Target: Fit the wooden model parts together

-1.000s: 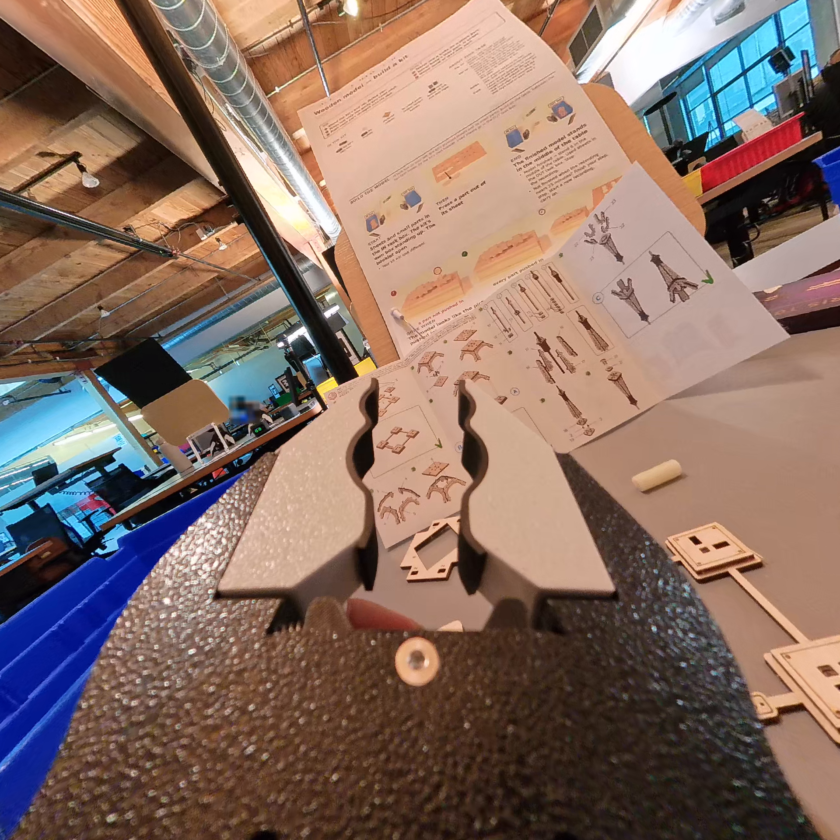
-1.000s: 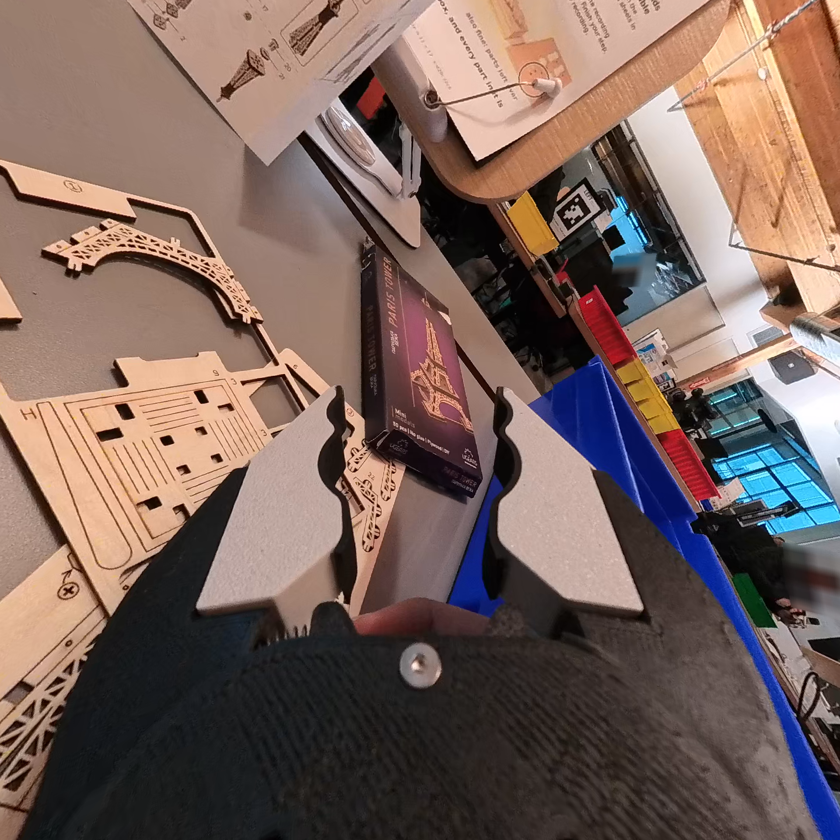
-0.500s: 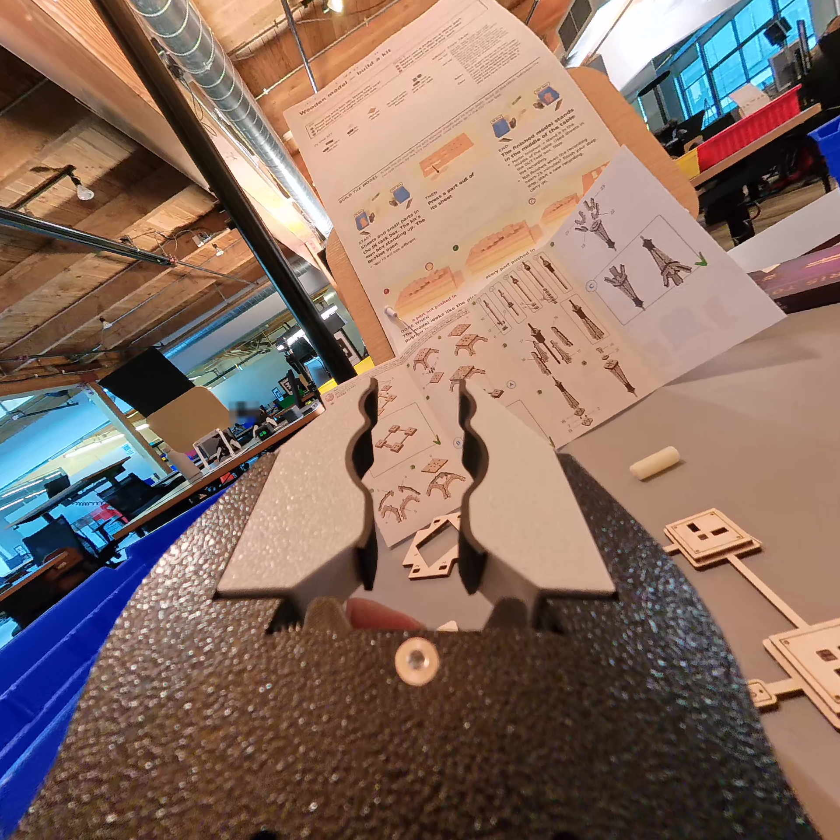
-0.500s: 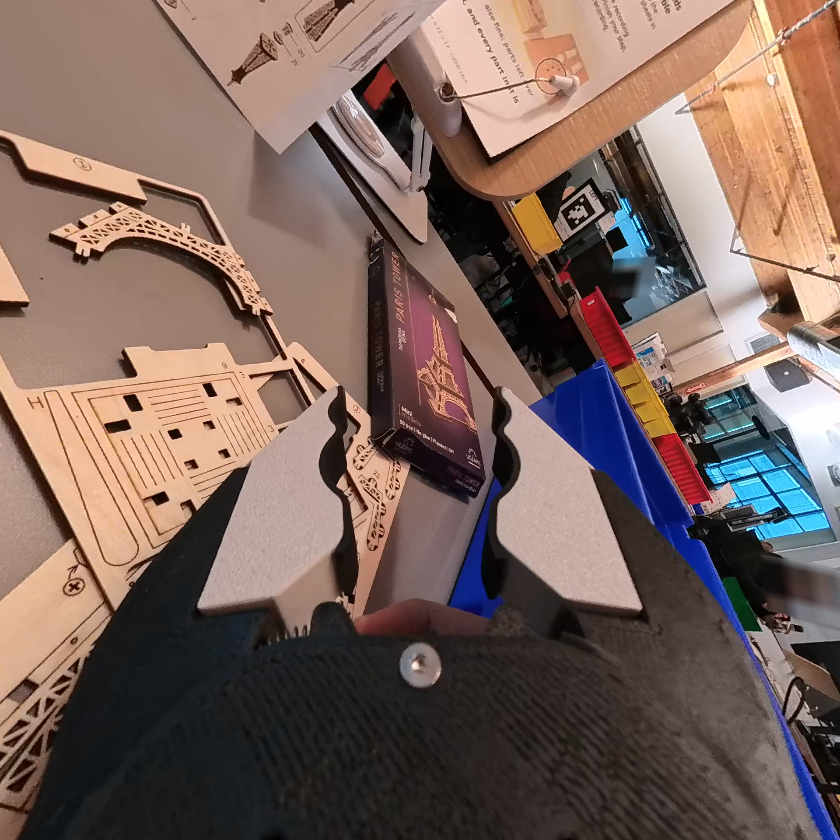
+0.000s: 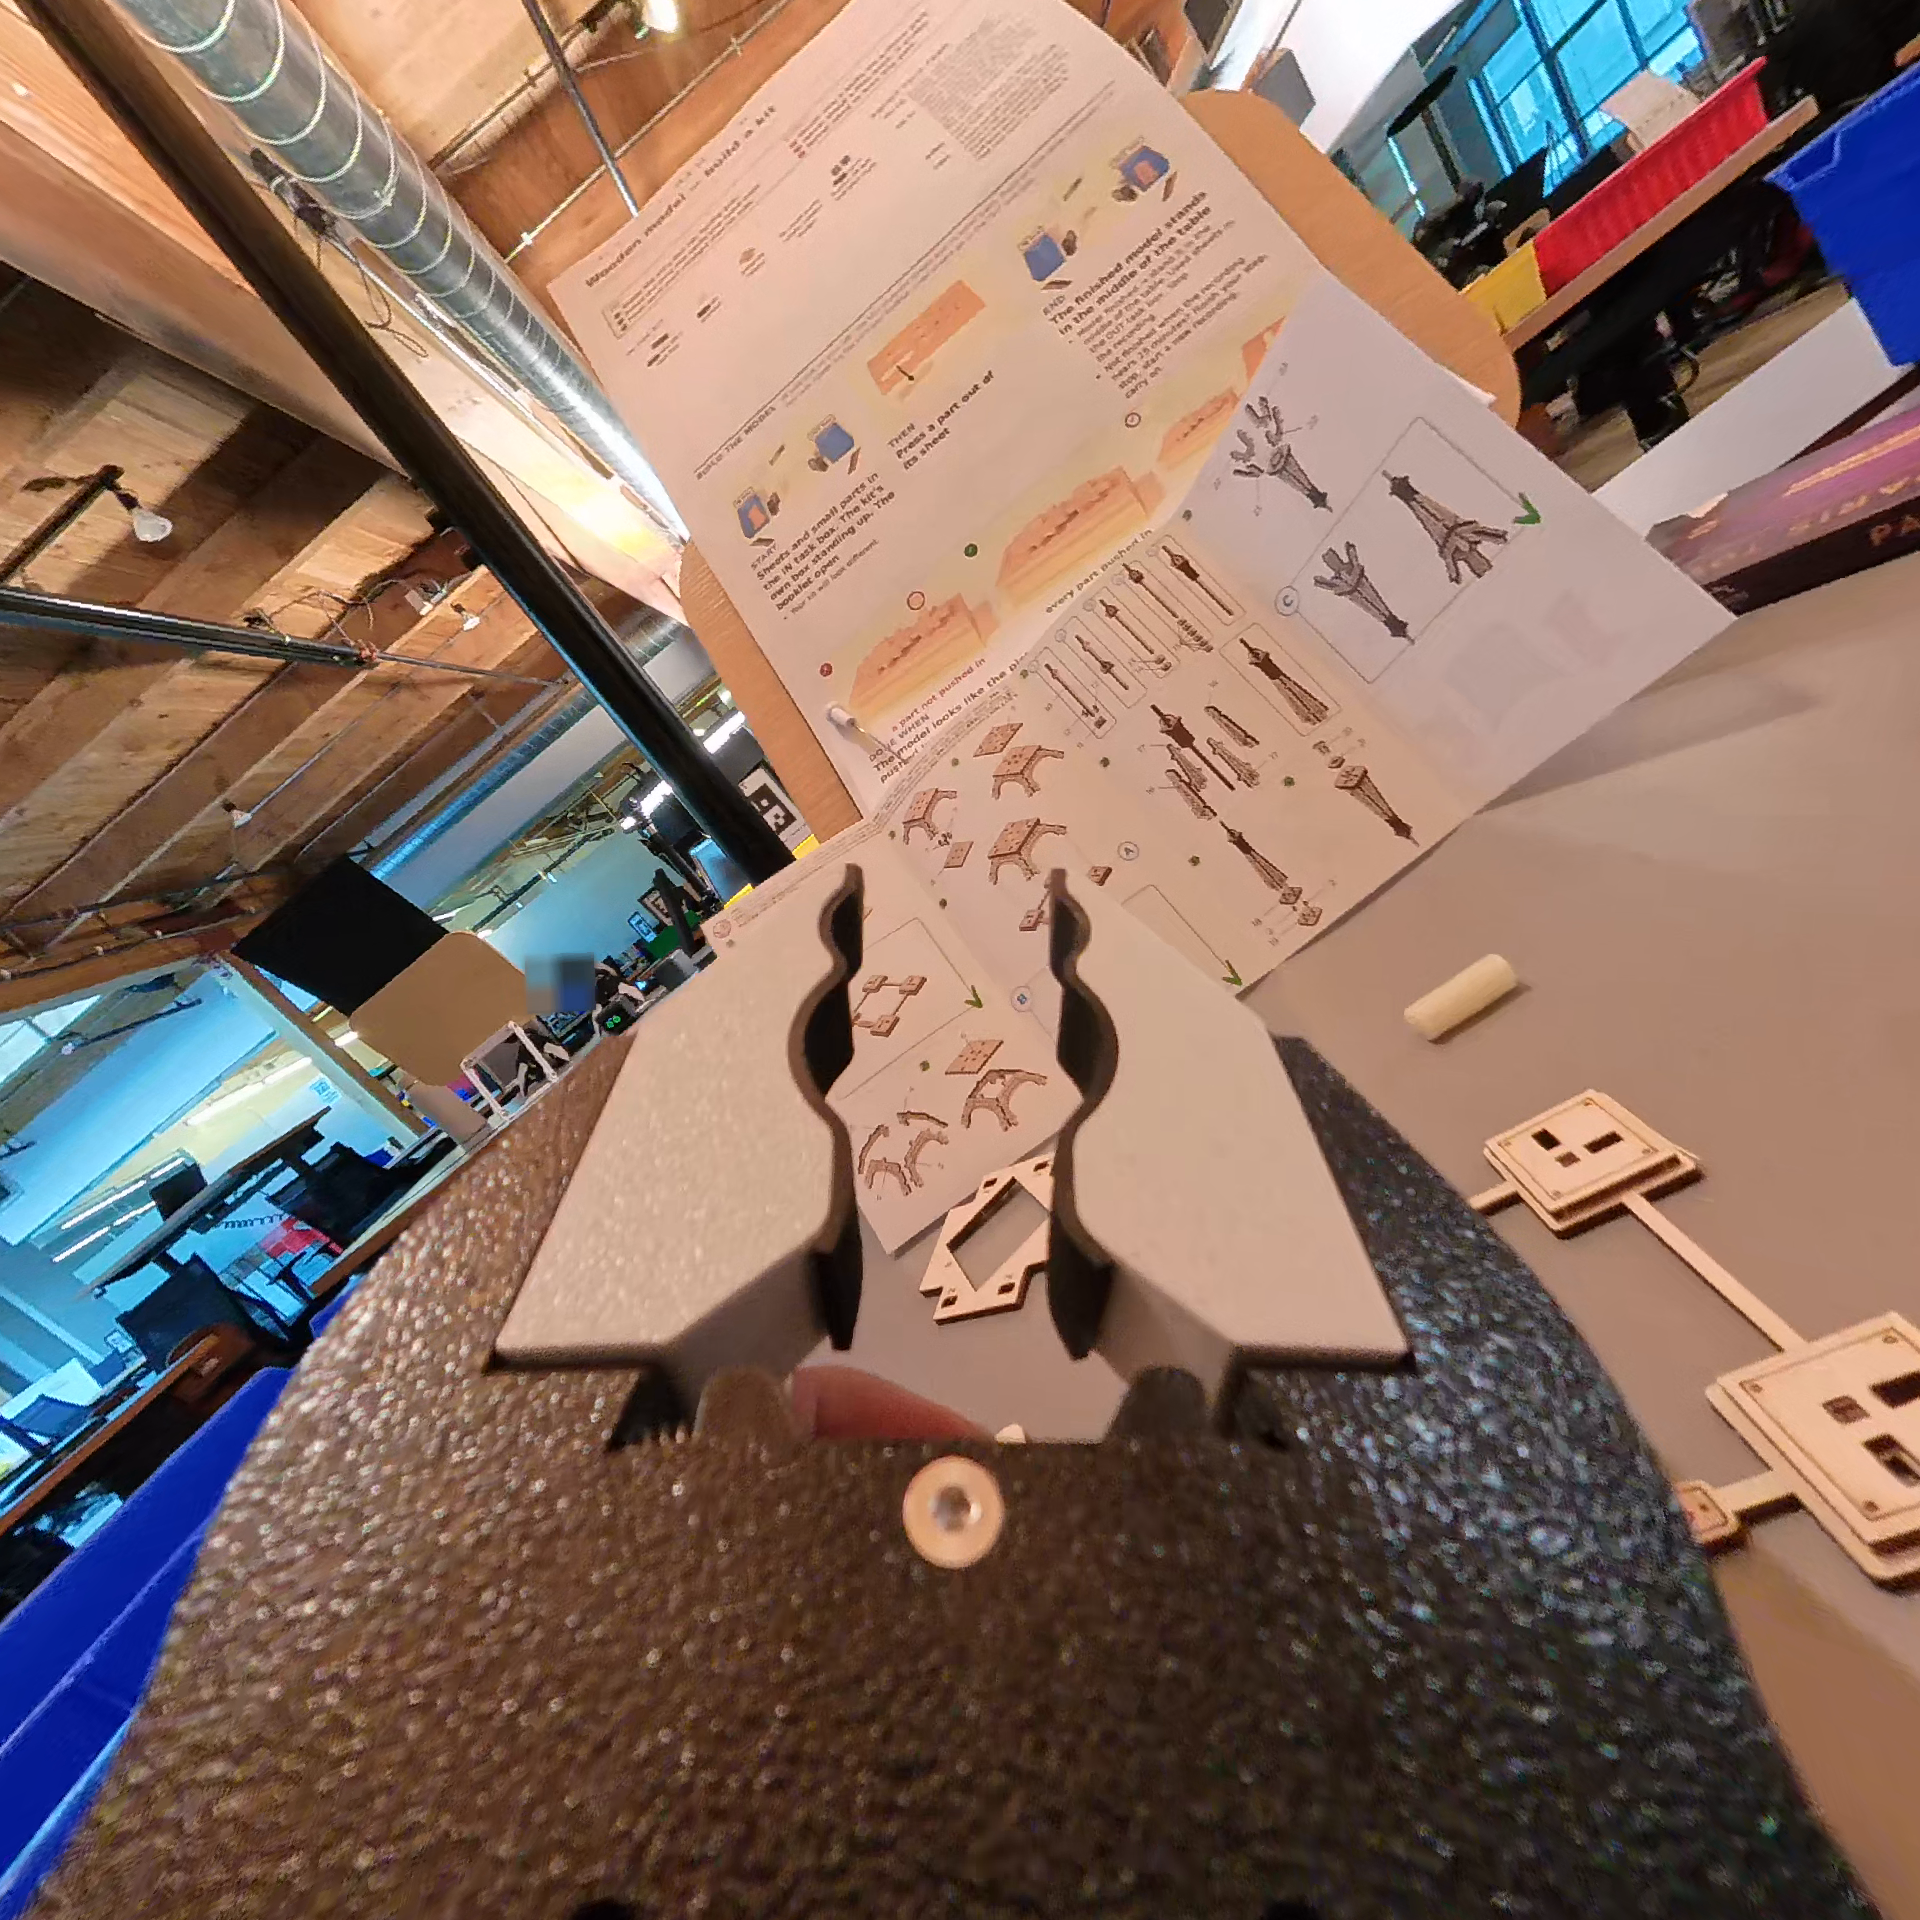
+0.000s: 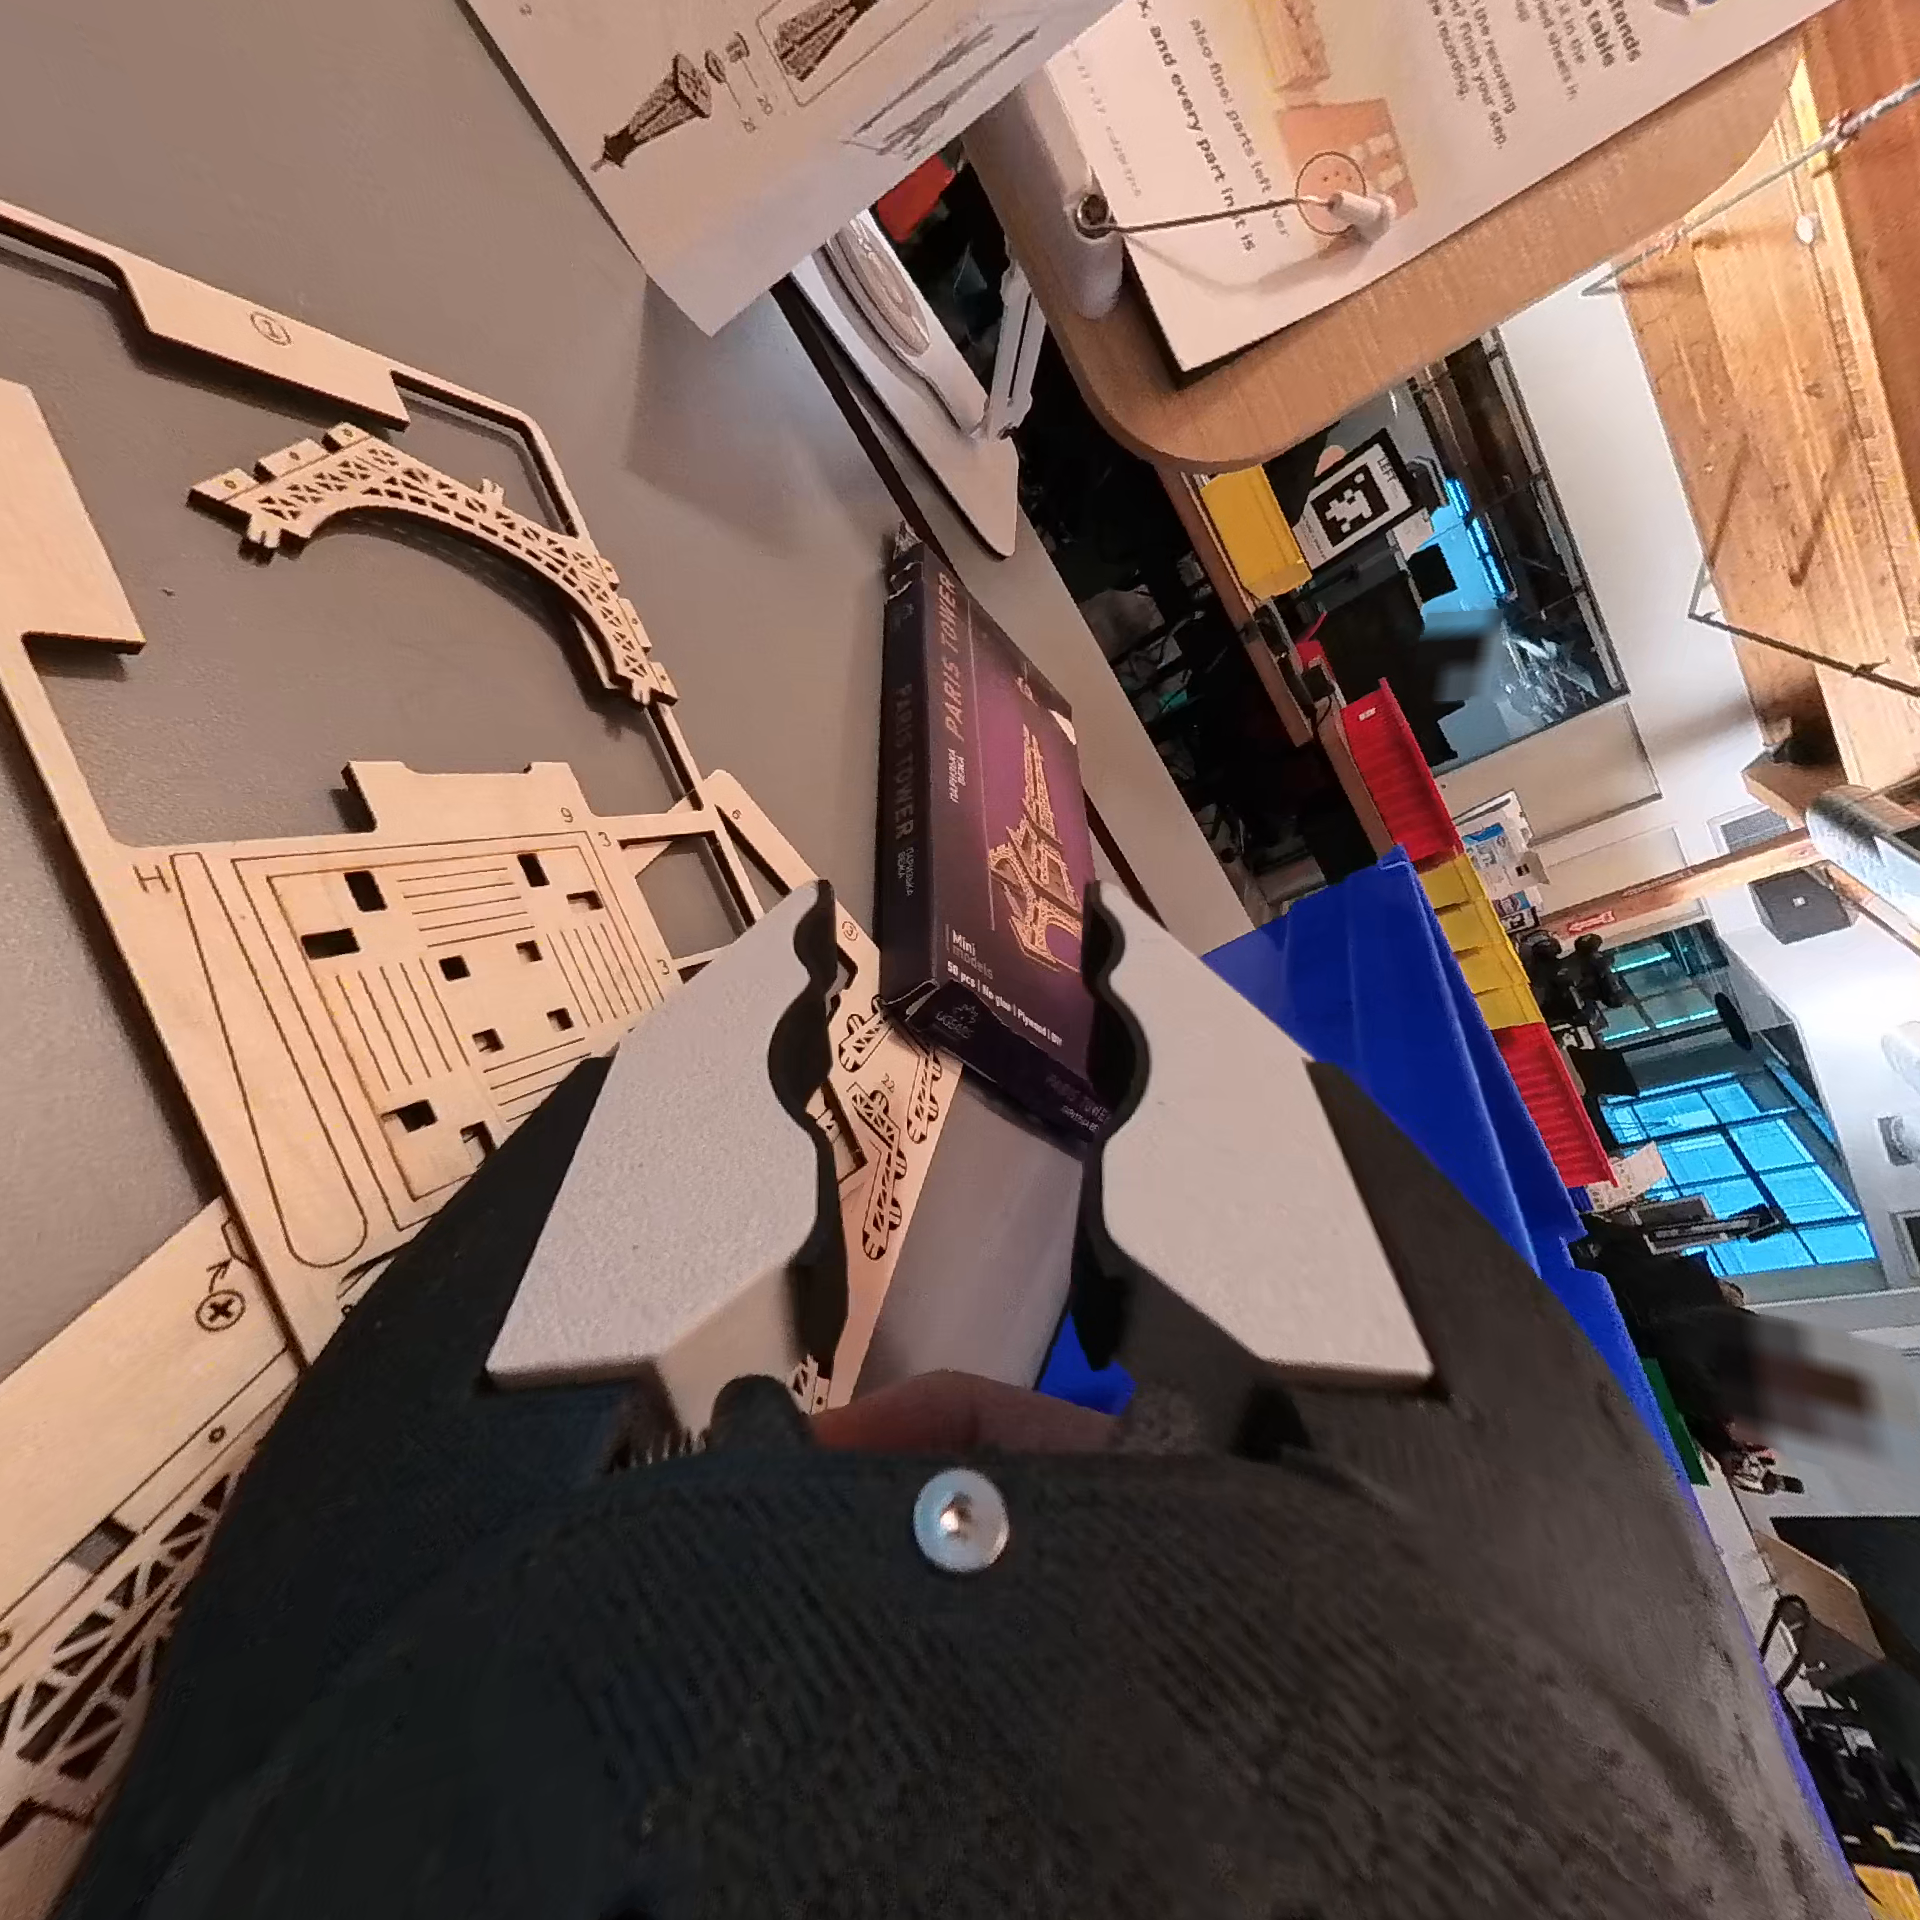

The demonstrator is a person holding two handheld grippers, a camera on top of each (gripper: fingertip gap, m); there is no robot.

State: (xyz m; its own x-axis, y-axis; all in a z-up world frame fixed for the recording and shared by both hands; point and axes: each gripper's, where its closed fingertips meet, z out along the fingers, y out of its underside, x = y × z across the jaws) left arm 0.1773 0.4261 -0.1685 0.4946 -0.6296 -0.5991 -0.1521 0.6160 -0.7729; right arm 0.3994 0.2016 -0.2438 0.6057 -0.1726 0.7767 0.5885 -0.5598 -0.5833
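Table [image 5: 1621, 935], grey and flat, is my landmark in the left wrist view. My left gripper [image 5: 956, 904] hovers low over it with its jaws a narrow gap apart and nothing between them. Through that gap I see a small square wooden frame piece [image 5: 987, 1242] lying on the table just past the fingers [image 5: 707, 1174], its far corner touching the near edge of the folded instruction booklet [image 5: 1195, 748]. Beyond the booklet a larger instruction sheet [image 5: 914, 343] stands upright on a wooden board. Right of the frame piece lie two square slotted plates [image 5: 1590, 1158] joined by a thin strip, and a short white cylinder [image 5: 1460, 994] (what it is, I cannot tell) sits apart from them, nearer the booklet.

In the right wrist view my right gripper [image 6: 956, 935] is parted wider, also empty. On the table [image 6: 436, 156] under its left finger [image 6: 686, 1184] lies the wooden part sheet [image 6: 416, 987], with a lattice arch piece [image 6: 447, 520] resting in a cut-out farther off. The dark kit box [image 6: 987, 831] lies beyond the fingertips, just beside the sheet's edge. A blue bin [image 6: 1382, 1008] stands off the table's edge.
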